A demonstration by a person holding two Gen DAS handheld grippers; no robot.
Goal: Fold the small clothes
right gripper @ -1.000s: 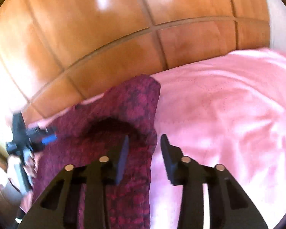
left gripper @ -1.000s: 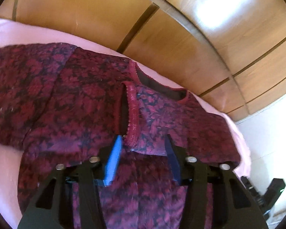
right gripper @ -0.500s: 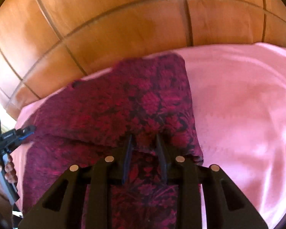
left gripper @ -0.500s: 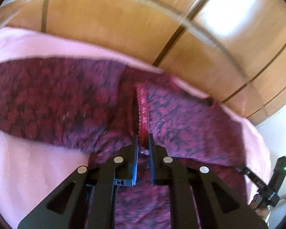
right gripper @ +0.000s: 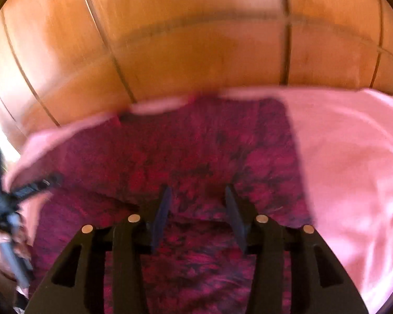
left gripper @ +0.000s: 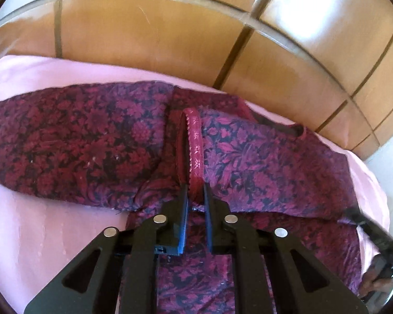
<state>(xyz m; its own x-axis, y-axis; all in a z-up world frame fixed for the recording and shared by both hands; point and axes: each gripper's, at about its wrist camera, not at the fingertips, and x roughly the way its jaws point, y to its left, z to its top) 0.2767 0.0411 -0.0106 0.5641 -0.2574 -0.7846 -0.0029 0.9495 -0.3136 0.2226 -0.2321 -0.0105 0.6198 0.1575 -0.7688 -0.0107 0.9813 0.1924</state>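
A small dark red floral garment (left gripper: 73, 146) lies on a pink sheet (left gripper: 39, 235). In the left wrist view my left gripper (left gripper: 195, 187) is shut on the garment's shiny red sleeve hem (left gripper: 194, 141), which lies folded over the body. In the right wrist view the same garment (right gripper: 196, 157) lies flat with its other sleeve folded in. My right gripper (right gripper: 196, 191) is open above the cloth and holds nothing. The right view is blurred by motion.
A glossy wooden panelled wall (left gripper: 170, 39) stands right behind the bed and also shows in the right wrist view (right gripper: 196, 39). The pink sheet (right gripper: 353, 170) extends to the right of the garment. The other gripper appears at each view's edge (right gripper: 26, 188).
My left gripper closed on the sleeve hem and keeps holding it. My right gripper, shut on the other sleeve half a second ago, has opened and let the cloth lie.
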